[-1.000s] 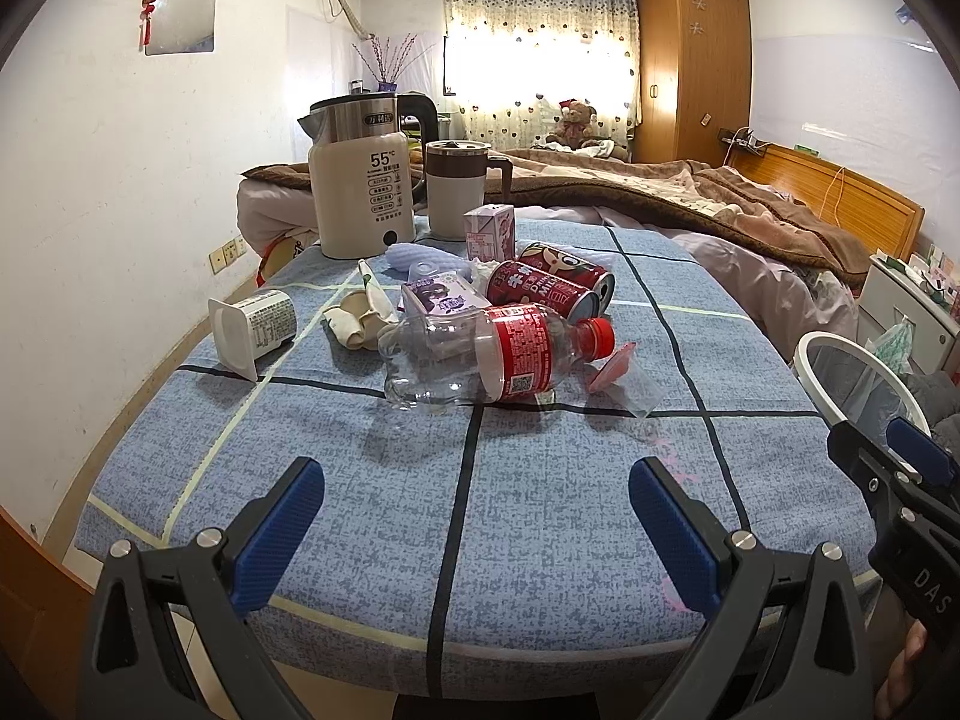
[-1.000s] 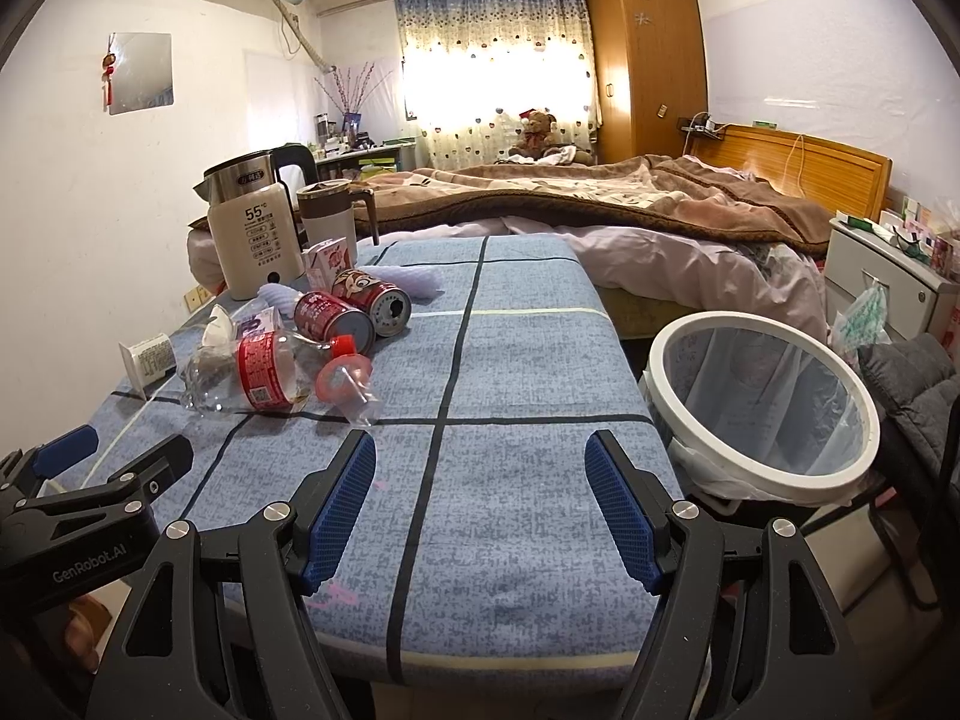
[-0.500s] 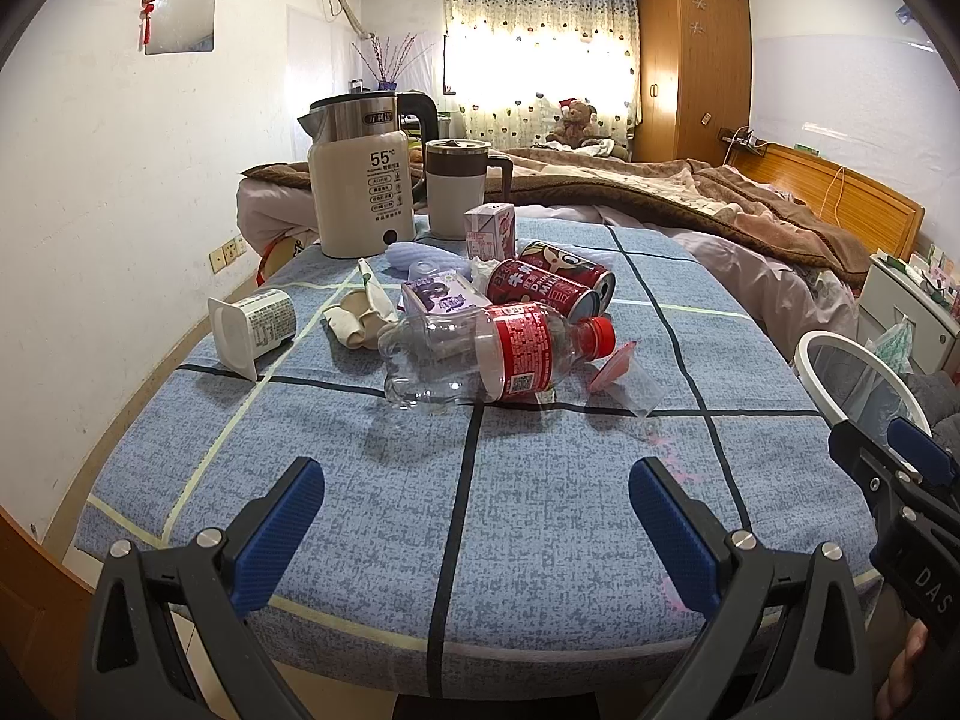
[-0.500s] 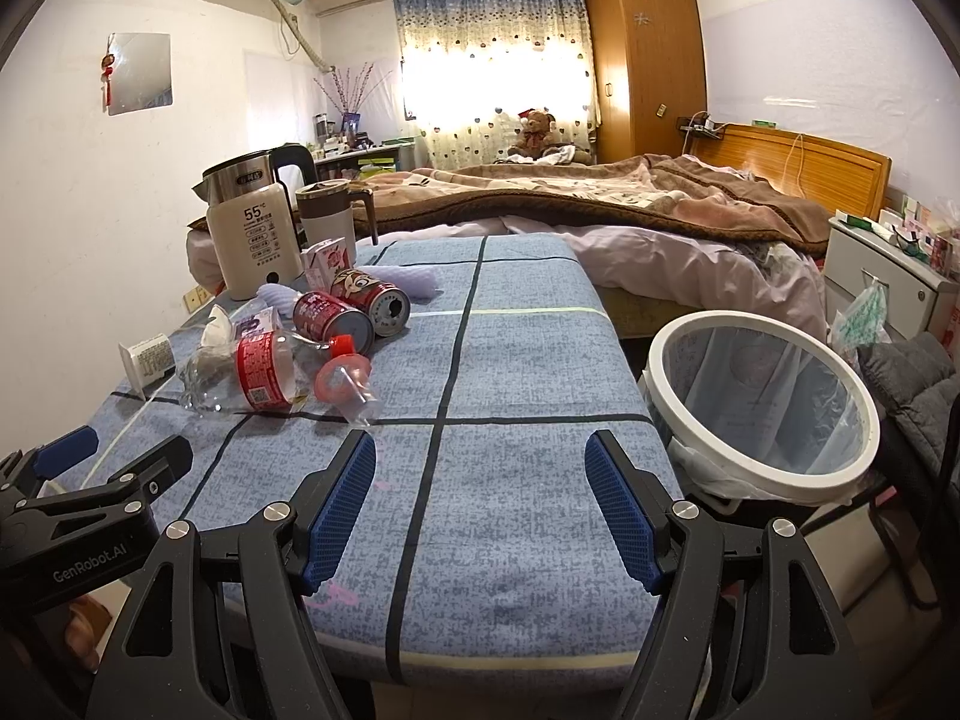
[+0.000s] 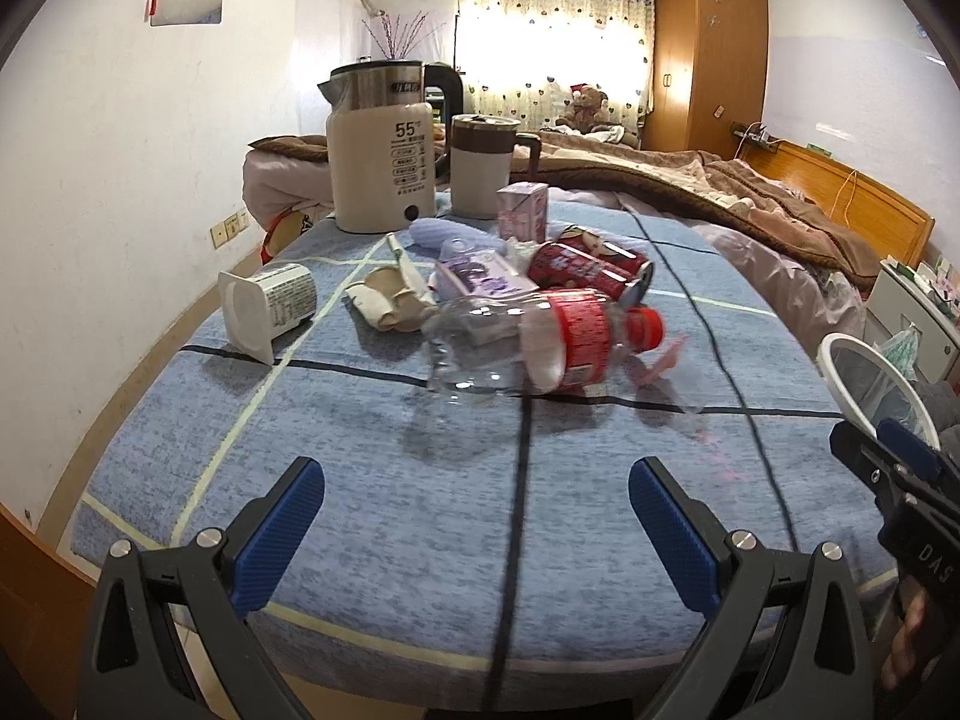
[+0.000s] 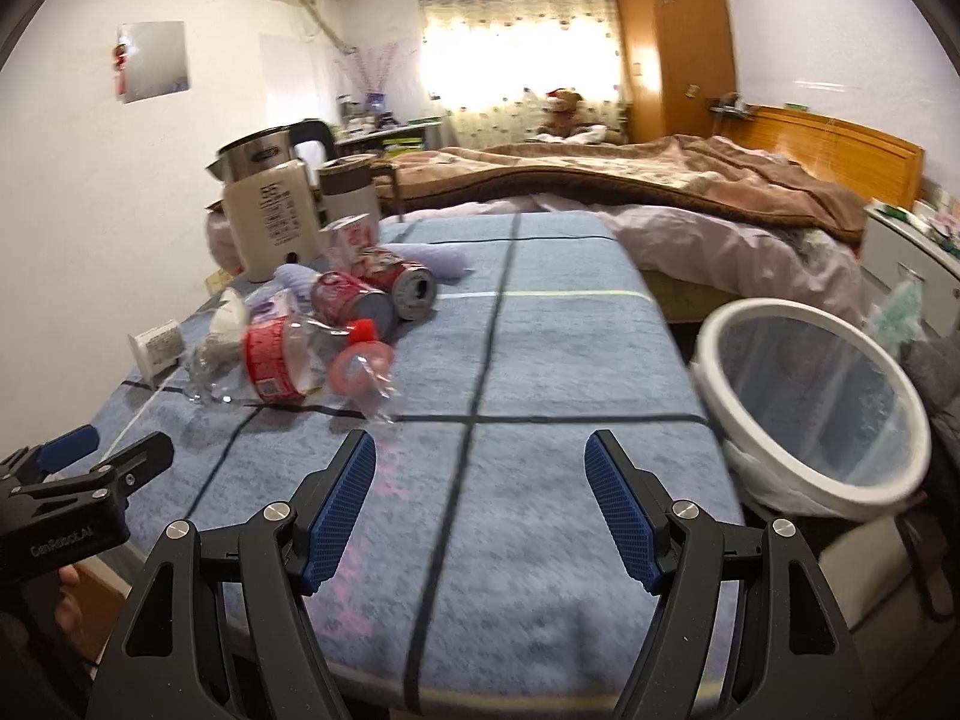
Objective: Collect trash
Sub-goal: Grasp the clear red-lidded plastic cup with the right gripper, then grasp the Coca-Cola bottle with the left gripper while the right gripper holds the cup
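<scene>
Looking along the left gripper (image 5: 477, 516), its jaws are seen wide apart and empty above the blue checked tabletop (image 5: 384, 480). Further ahead a clear plastic bottle (image 5: 528, 345) with a red label is laid on its side, with two red cans (image 5: 585, 270) just behind it and a white yogurt cup (image 5: 270, 309) tipped over to the left. A kettle (image 5: 384, 144) is placed at the far edge. From the right gripper (image 6: 480, 510), the jaws are likewise held apart with nothing between them; the same trash is gathered at the left, and a white-rimmed bin (image 6: 810, 408) is seen beside the tabletop on the right.
</scene>
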Demonstrator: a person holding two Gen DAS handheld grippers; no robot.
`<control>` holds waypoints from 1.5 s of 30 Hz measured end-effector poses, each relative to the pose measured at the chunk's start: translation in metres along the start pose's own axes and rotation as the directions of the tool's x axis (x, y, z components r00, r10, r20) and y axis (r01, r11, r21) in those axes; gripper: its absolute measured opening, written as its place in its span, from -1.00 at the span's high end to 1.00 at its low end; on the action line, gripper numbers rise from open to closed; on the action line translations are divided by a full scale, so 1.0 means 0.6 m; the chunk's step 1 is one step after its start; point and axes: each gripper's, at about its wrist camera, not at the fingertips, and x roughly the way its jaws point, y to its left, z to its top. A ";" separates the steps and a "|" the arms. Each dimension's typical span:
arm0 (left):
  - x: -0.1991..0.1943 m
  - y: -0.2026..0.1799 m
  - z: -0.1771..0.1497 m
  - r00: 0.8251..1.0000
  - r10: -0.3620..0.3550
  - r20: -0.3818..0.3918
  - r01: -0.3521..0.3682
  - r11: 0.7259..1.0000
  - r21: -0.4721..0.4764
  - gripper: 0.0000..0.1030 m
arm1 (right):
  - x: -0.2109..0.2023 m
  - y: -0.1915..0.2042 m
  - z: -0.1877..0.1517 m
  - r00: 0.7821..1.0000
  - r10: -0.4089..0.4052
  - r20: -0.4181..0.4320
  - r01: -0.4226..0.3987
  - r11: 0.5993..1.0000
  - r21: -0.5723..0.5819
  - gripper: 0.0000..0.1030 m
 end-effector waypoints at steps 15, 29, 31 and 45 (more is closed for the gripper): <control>0.070 0.076 0.049 0.984 -0.172 -0.048 0.170 0.984 -0.057 -0.99 | 0.140 0.072 0.040 0.982 0.133 -0.131 -0.152 0.977 -0.147 -0.41; 0.111 0.057 0.100 0.965 -0.246 -0.091 0.253 0.965 0.071 -0.99 | 0.197 0.072 0.053 0.958 0.183 -0.220 -0.207 0.974 -0.091 0.33; 0.118 0.044 0.104 0.965 -0.243 -0.099 0.253 0.961 0.111 -0.99 | 0.193 0.061 0.053 0.957 0.191 -0.216 -0.209 0.976 -0.061 0.33; 0.112 -0.036 0.081 0.883 -0.422 -0.205 0.451 0.885 0.120 -0.99 | 0.138 -0.028 0.056 0.983 0.121 -0.141 -0.115 0.992 0.047 0.33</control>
